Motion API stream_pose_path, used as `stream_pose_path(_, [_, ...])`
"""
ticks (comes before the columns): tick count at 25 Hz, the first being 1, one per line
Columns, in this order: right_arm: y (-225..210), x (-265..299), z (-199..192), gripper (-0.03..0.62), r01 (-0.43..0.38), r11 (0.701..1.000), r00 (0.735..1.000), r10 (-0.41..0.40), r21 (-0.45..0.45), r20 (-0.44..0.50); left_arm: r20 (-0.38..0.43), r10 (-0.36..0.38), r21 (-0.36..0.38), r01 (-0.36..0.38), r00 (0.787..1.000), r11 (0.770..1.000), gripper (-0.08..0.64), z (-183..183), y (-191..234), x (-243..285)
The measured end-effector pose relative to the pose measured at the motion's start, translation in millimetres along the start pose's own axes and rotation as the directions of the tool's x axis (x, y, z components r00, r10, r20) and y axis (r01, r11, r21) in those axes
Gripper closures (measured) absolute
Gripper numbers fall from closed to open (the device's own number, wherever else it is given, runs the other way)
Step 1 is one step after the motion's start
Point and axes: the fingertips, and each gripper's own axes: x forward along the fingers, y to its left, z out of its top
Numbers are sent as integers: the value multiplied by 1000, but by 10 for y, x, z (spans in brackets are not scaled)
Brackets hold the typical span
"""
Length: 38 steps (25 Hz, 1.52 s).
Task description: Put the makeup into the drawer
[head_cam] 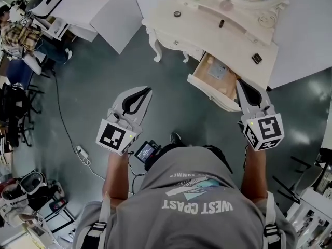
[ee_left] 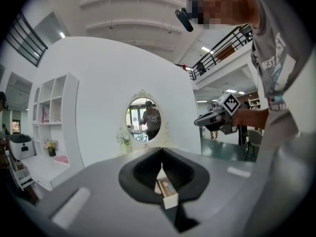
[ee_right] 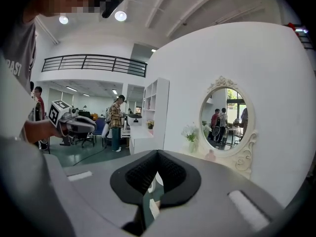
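The white vanity table (head_cam: 236,35) stands ahead of me with its wooden drawer (head_cam: 220,84) pulled open; a pale flat item lies inside. On the tabletop lie a small round pot (head_cam: 177,14), a short dark tube (head_cam: 221,23) and a dark square compact (head_cam: 256,58). My left gripper (head_cam: 147,91) hangs over the floor left of the drawer, jaws together and empty. My right gripper (head_cam: 240,86) is shut and empty, its tips in front of the drawer's right side. In the left gripper view the drawer (ee_left: 167,189) shows through the slit under the closed jaws (ee_left: 160,157).
An oval mirror (ee_right: 224,117) and a small flower vase (ee_right: 190,135) stand on the vanity. A power strip (head_cam: 82,154) and its cable lie on the floor at left. People, chairs and white desks (head_cam: 78,4) stand at far left; a rack (head_cam: 316,201) is at lower right.
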Motion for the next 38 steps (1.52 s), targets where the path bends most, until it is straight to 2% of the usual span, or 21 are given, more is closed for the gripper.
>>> stream_pose_path(5, [161, 399, 176, 591, -10, 1000, 1000, 9, -15, -5, 2, -12, -18, 12, 1000, 1000, 558, -143, 409, 48])
stream_pose_path(12, [39, 673, 249, 591, -29, 999, 999, 28, -44, -21, 2, 0, -50, 1, 1000, 999, 558, -240, 545, 190])
stream_pose_path(21, [-212, 1287, 367, 591, -123, 991, 992, 123, -44, -6, -40, 128, -69, -131, 991, 989, 558, -257, 912, 277])
stream_pose_path(25, [-442, 1596, 423, 591, -171, 984, 985, 172, -48, 4, -65, 171, -65, -175, 983, 982, 558, -234, 1067, 555])
stream_pose_path(32, [-971, 1945, 371, 591, -222, 974, 974, 223, -38, 33, -77, 207, -41, -211, 975, 977, 558, -97, 1081, 1150])
stream_pose_path(38, [-1398, 1988, 246, 591, -214, 977, 975, 214, -11, 53, -118, 167, -11, -169, 979, 986, 558, 4, 939, 1591])
